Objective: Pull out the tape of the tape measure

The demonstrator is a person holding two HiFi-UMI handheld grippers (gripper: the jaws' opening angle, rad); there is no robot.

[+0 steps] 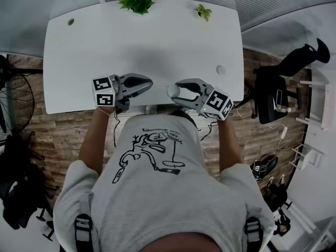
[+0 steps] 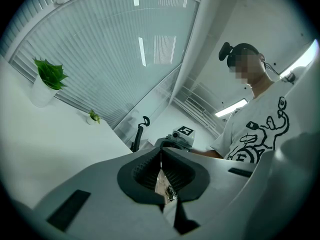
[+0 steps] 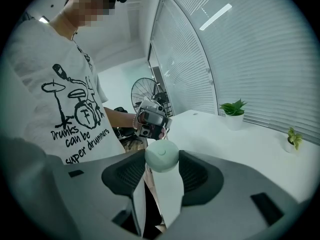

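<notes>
Right gripper (image 3: 161, 160) pinching round pale tape measure (image 3: 161, 155) at its jaw tips, flat face toward that gripper's camera, head view alone shows left gripper (image 1: 149, 81) near, jaws pressed together, pointing toward it.

Office: white desk (image 1: 142, 46), black swivel chair (image 1: 270, 96) beside it, slatted blinds (image 3: 240, 59) across glass wall, potted plants (image 1: 137, 0) at desk's far edge, fan (image 3: 142, 86), wood-plank floor (image 1: 58, 135), ceiling strip lights (image 2: 235, 106)

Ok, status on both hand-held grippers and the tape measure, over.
Left hand-held gripper shut, nothing seen pinched. Right hand-held gripper shut on round pale-green tape measure. No tape visibly drawn out. Nothing between the two.
</notes>
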